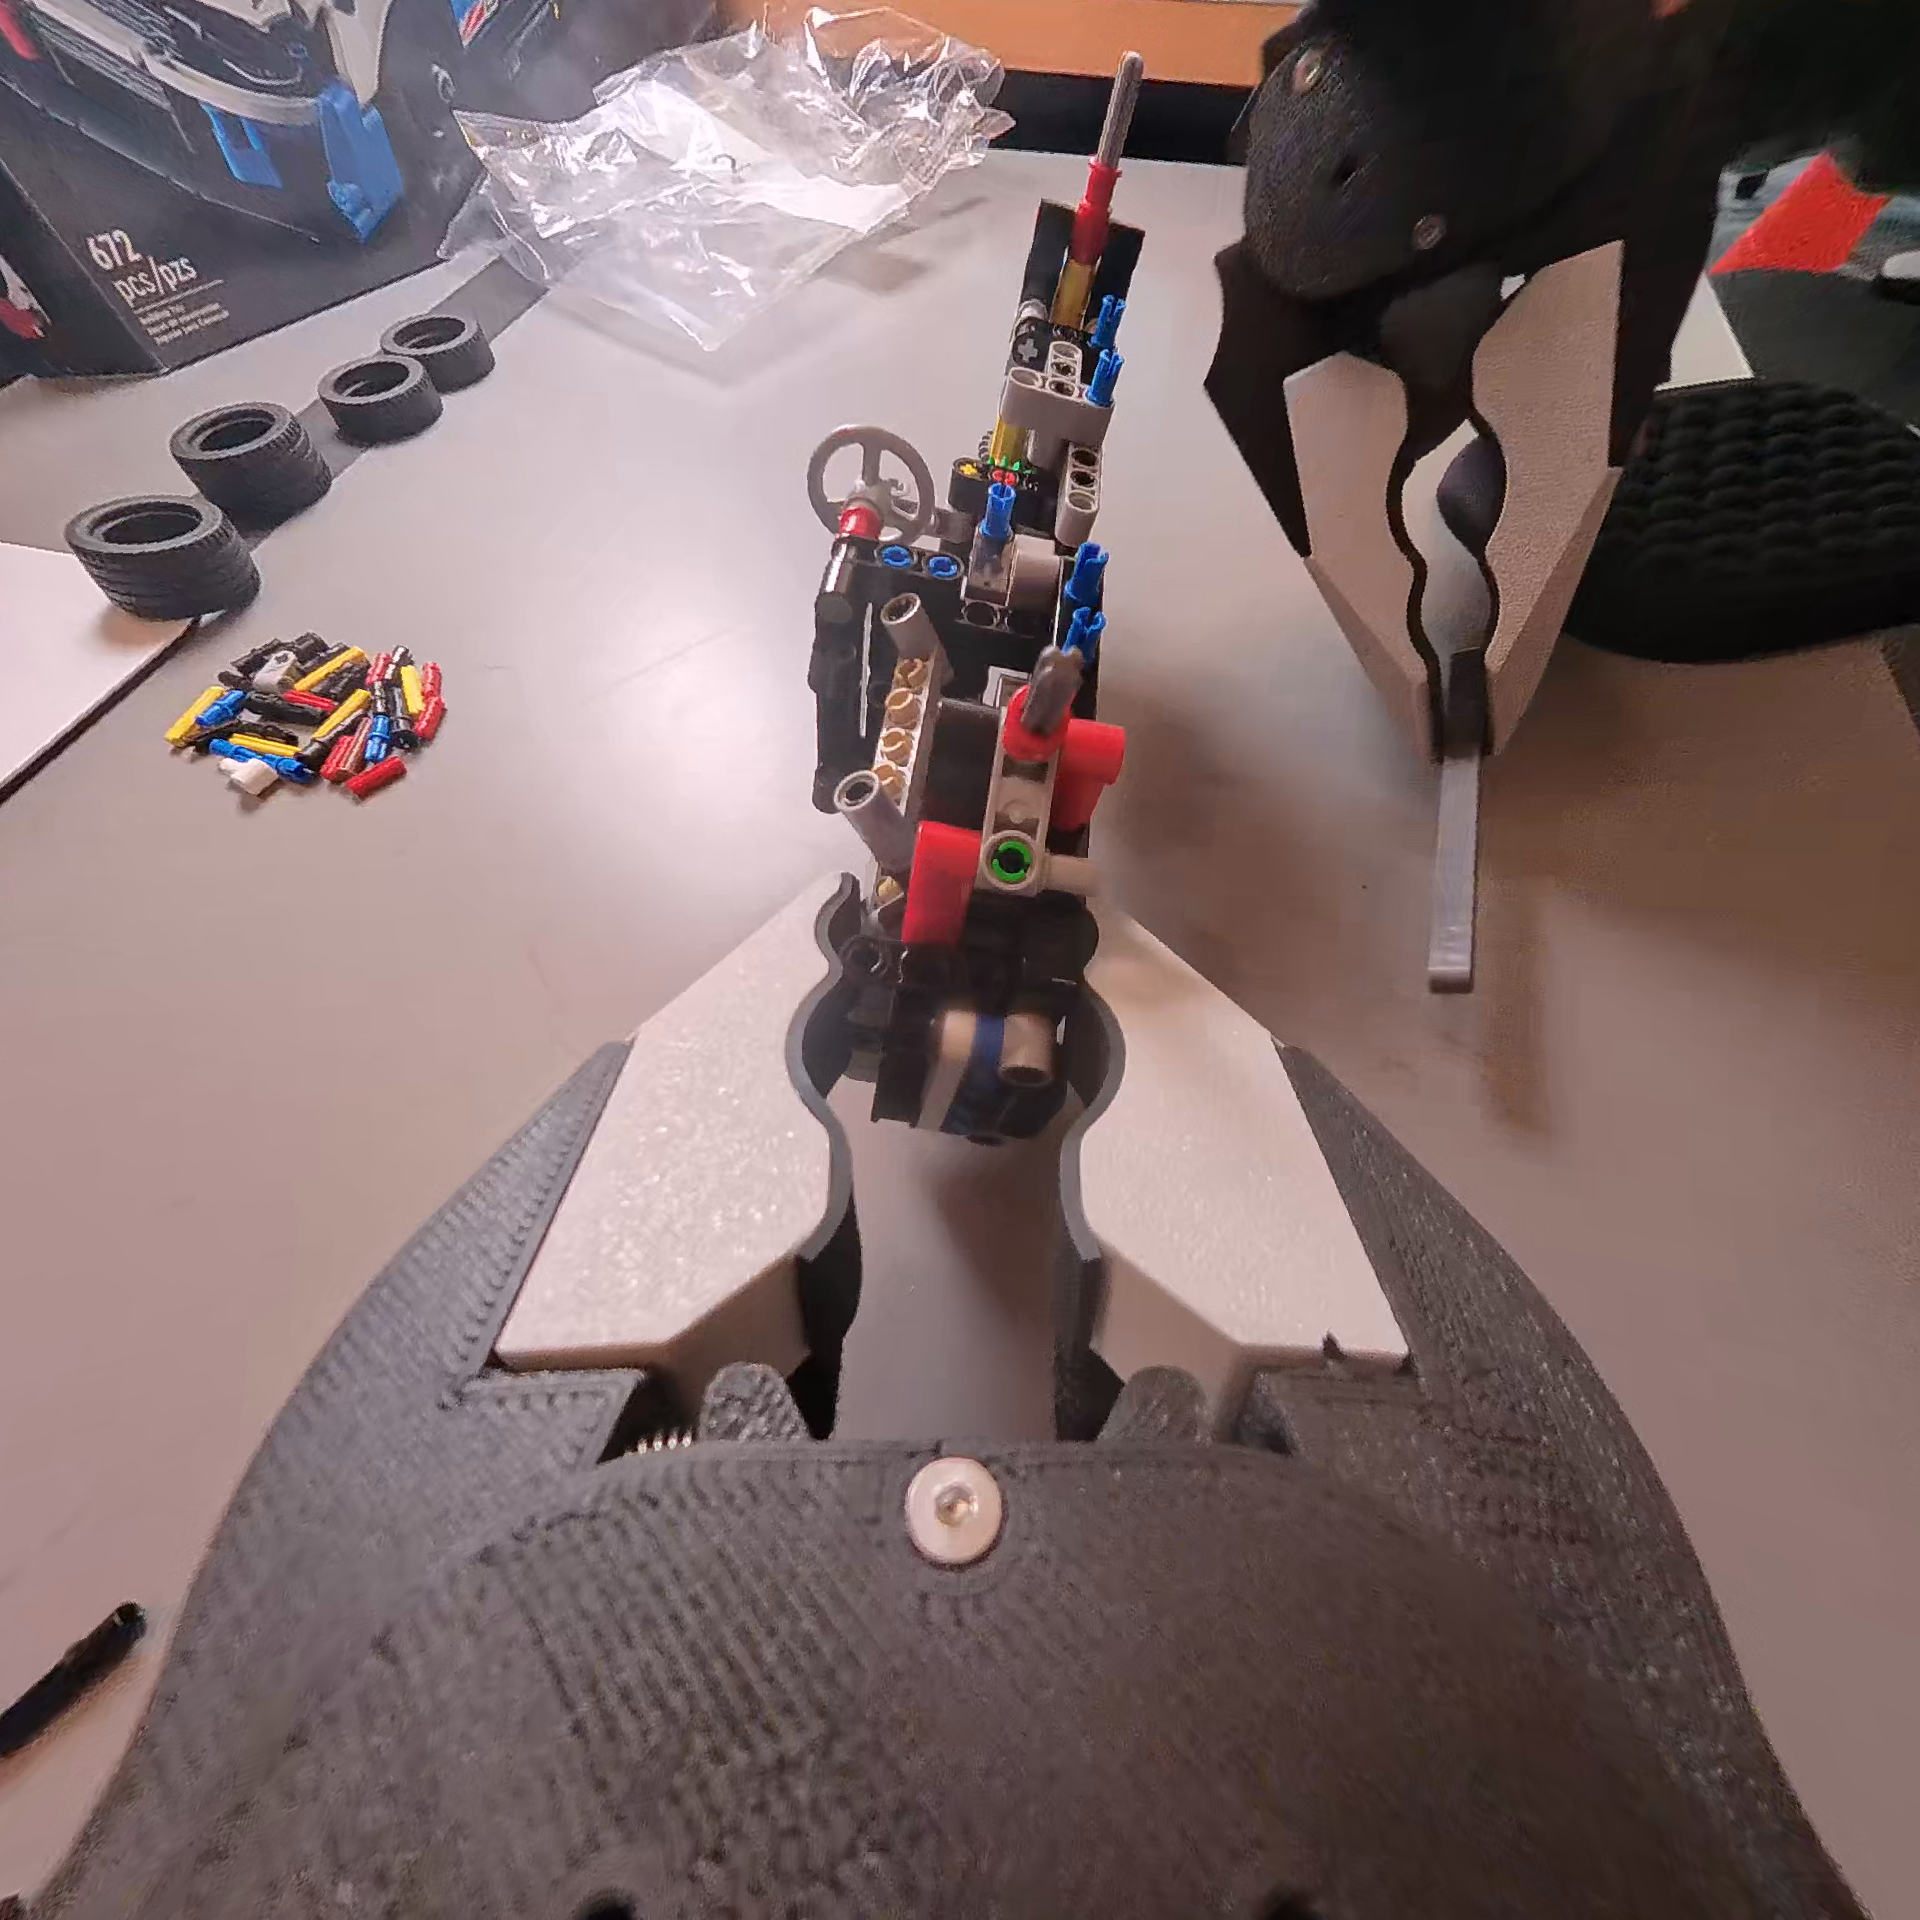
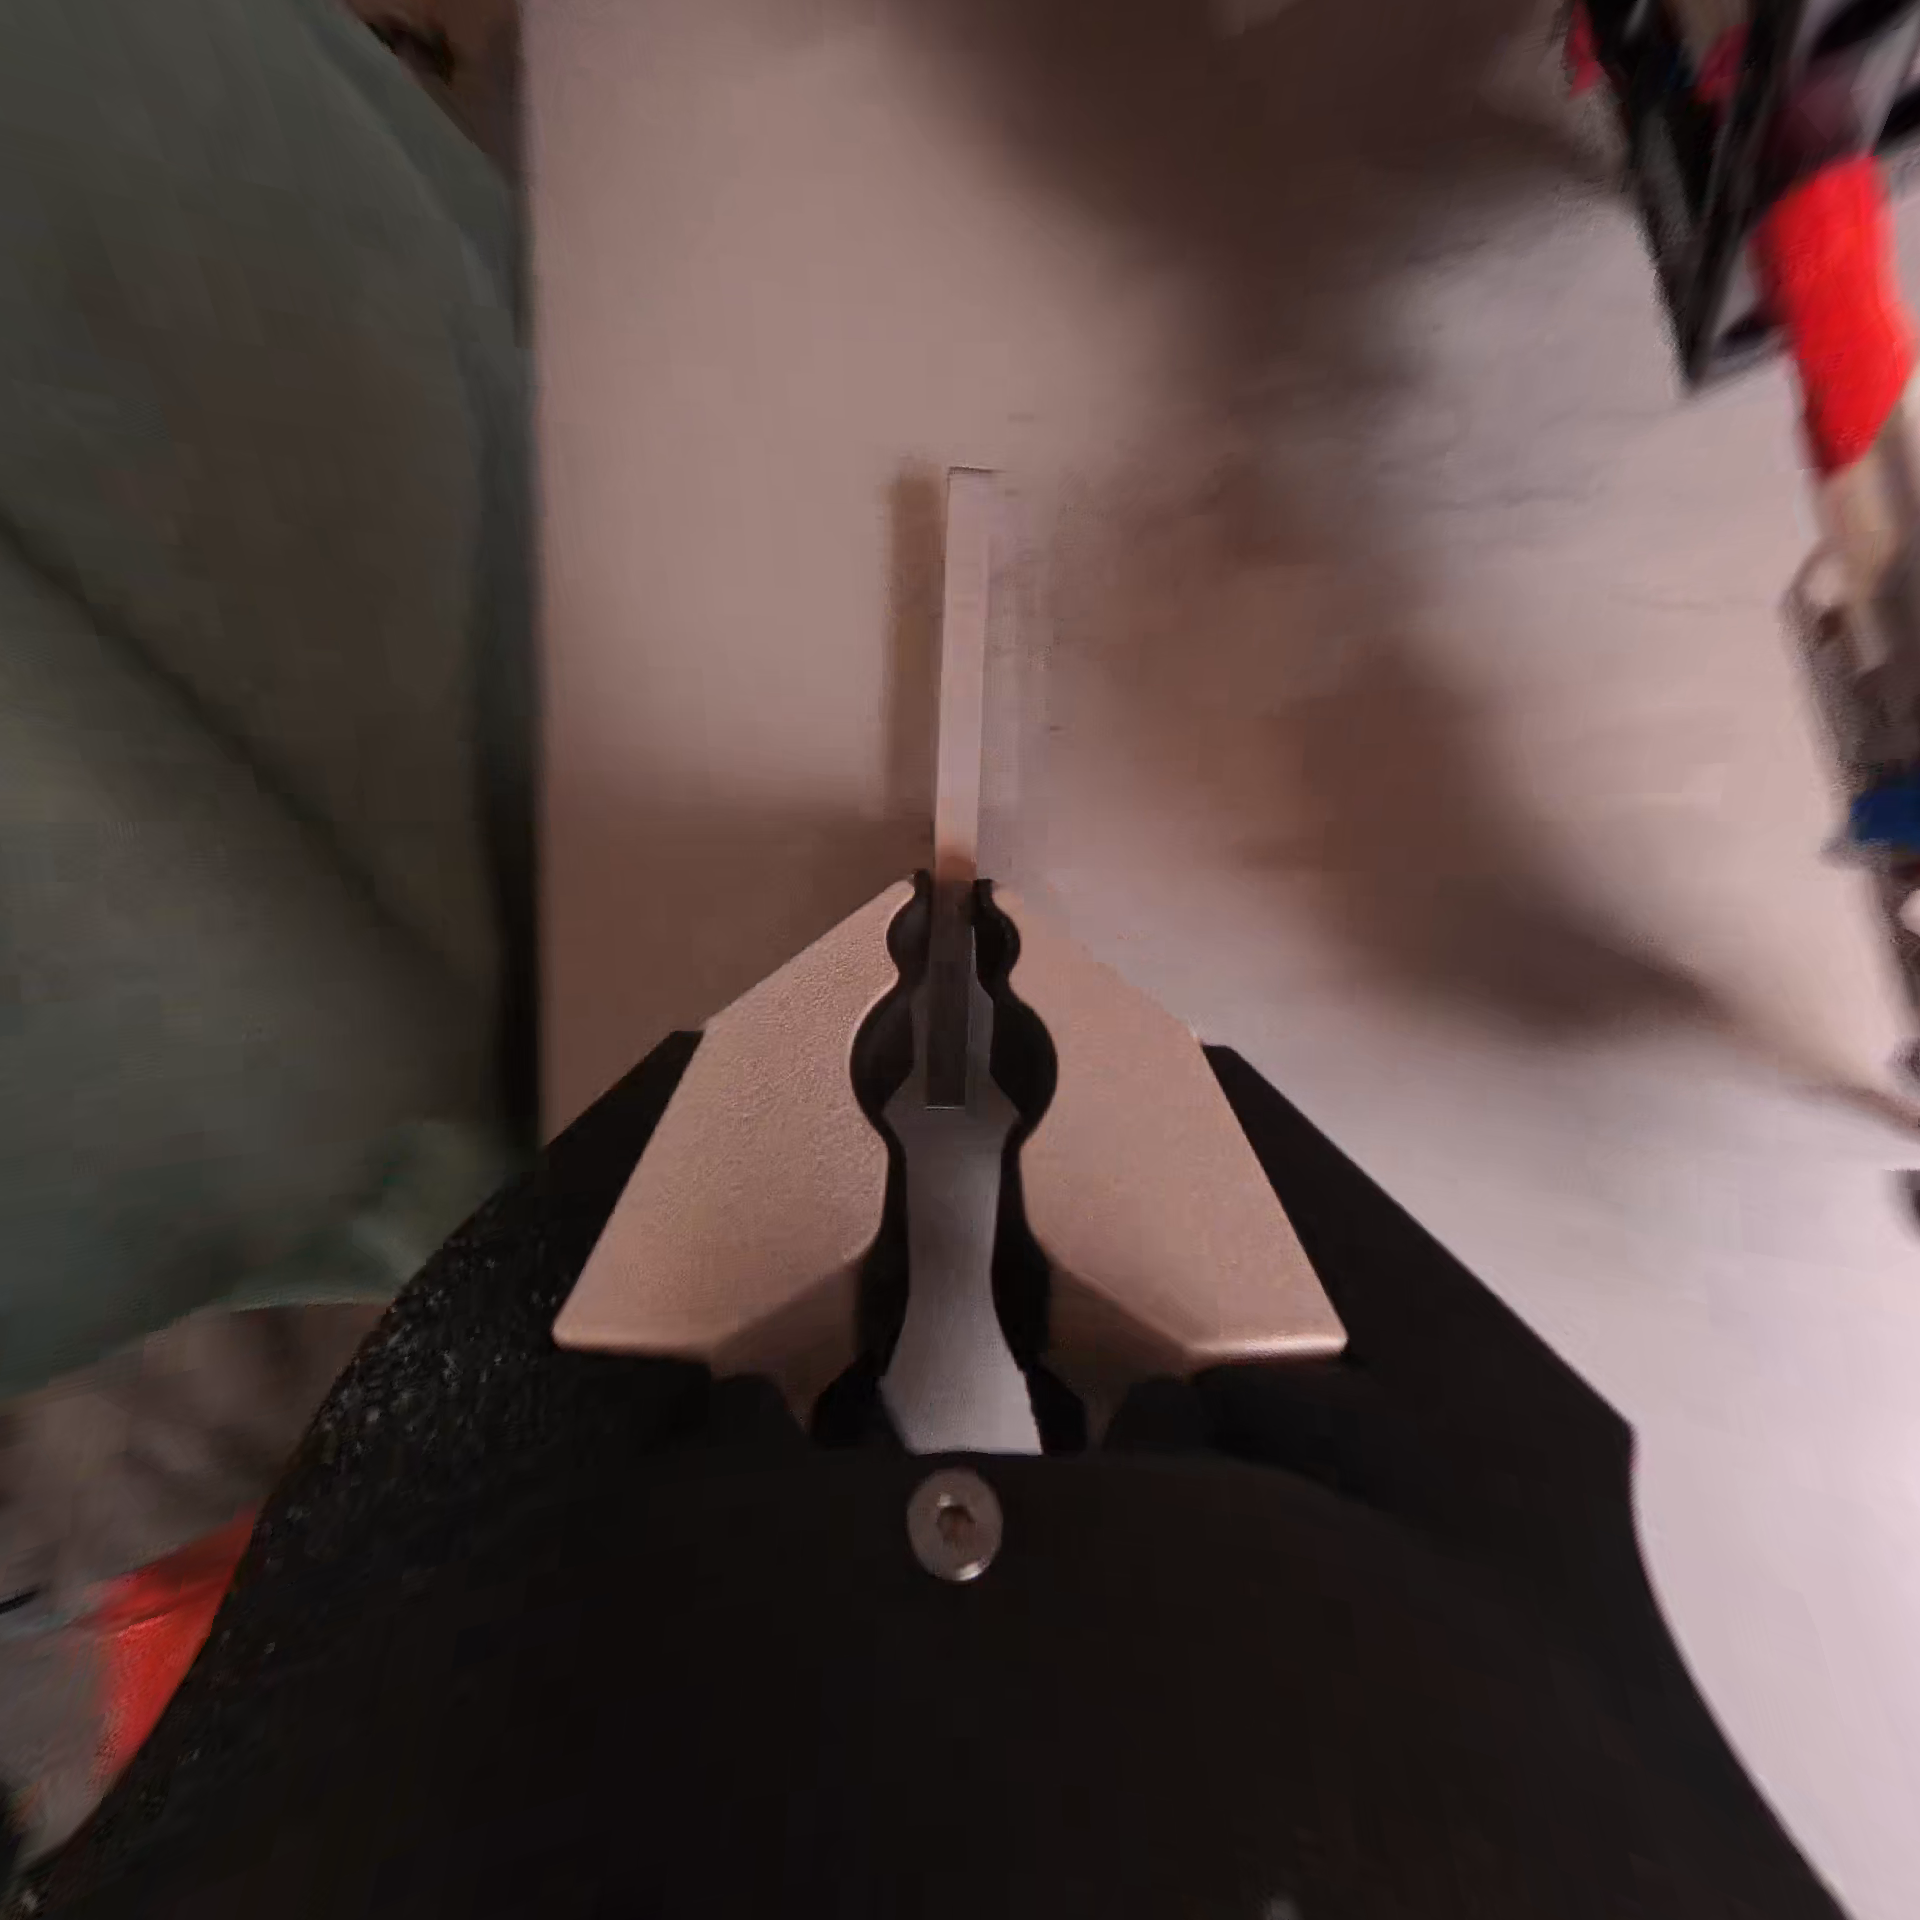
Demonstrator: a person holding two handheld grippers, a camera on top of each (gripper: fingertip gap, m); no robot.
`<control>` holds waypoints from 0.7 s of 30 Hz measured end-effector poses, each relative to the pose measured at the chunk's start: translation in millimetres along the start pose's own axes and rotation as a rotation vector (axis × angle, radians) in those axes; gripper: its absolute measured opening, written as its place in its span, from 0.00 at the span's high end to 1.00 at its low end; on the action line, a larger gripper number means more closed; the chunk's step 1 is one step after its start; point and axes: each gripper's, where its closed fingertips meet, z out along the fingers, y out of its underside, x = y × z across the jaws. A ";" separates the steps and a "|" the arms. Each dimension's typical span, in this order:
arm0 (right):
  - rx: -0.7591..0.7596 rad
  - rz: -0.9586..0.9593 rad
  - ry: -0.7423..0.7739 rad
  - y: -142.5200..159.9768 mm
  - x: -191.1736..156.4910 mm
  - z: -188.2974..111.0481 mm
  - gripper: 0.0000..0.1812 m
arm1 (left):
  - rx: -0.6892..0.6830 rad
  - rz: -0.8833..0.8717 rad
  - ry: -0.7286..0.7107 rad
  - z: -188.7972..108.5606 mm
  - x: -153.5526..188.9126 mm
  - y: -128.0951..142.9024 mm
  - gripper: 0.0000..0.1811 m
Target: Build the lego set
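Left wrist view shows the partly built lego chassis [image 1: 977, 665] held off the table [image 1: 623, 1039] by the left gripper [image 1: 971, 1029], whose fingers are closed on the chassis's near end. The assembly stands lengthwise away from the camera and already carries a grey steering wheel [image 1: 871, 480], red connectors, blue pins and a long axle [image 1: 1112, 135] projecting from its far end.

The right gripper [image 1: 1460, 717] hangs to the right of the chassis, tips downward and apart from it, fingers pinched on a thin light-grey beam [image 1: 1452, 883]. Right wrist view confirms this grip: the beam [image 2: 961, 665] extends straight out past the tips of that gripper [image 2: 951, 894]. That view is motion-blurred, and only a smeared edge of the chassis [image 2: 1829, 312] shows at its right.

Judged progress: the frame core is assembled; the grey beam is not yet attached. Four black tyres [image 1: 270, 457] lie unmounted in a row at left, and a small pile of loose pins [image 1: 312, 717] remains beside them. An emptied clear bag [image 1: 717, 177] lies behind. No bodywork is fitted, so much of the build appears to remain.

The product box [image 1: 208, 156] at upper left bears printed artwork and a piece-count marking; no brand name is legible.
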 end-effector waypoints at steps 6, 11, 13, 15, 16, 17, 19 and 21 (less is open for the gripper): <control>-0.016 0.230 -0.076 14.6 8.6 -1.1 0.94 | 0.020 -0.035 -0.006 -5.1 0.1 1.1 0.81; 0.041 0.126 0.279 15.2 40.0 -27.9 0.89 | 0.024 -0.029 -0.007 -8.2 -2.1 2.1 0.81; 0.096 -0.045 0.398 2.4 28.7 -35.3 0.89 | 0.023 -0.027 -0.007 -7.9 -2.0 2.0 0.81; 0.088 -0.221 0.491 -7.4 7.0 -30.3 0.89 | 0.023 -0.027 -0.006 -7.9 -1.9 1.8 0.80; 0.069 -0.303 0.538 -9.6 -1.4 -23.5 0.90 | 0.024 -0.029 -0.006 -7.8 -2.1 1.8 0.80; 0.040 -0.374 0.586 -9.9 -6.4 -15.0 0.91 | 0.025 -0.032 -0.005 -7.7 -2.2 1.7 0.80; -0.031 -0.482 0.664 -5.6 -8.6 1.3 0.91 | 0.028 -0.034 -0.004 -7.6 -2.5 1.5 0.80; -0.068 -0.534 0.717 -2.2 -3.5 9.8 0.91 | 0.030 -0.034 -0.005 -7.5 -2.5 1.4 0.80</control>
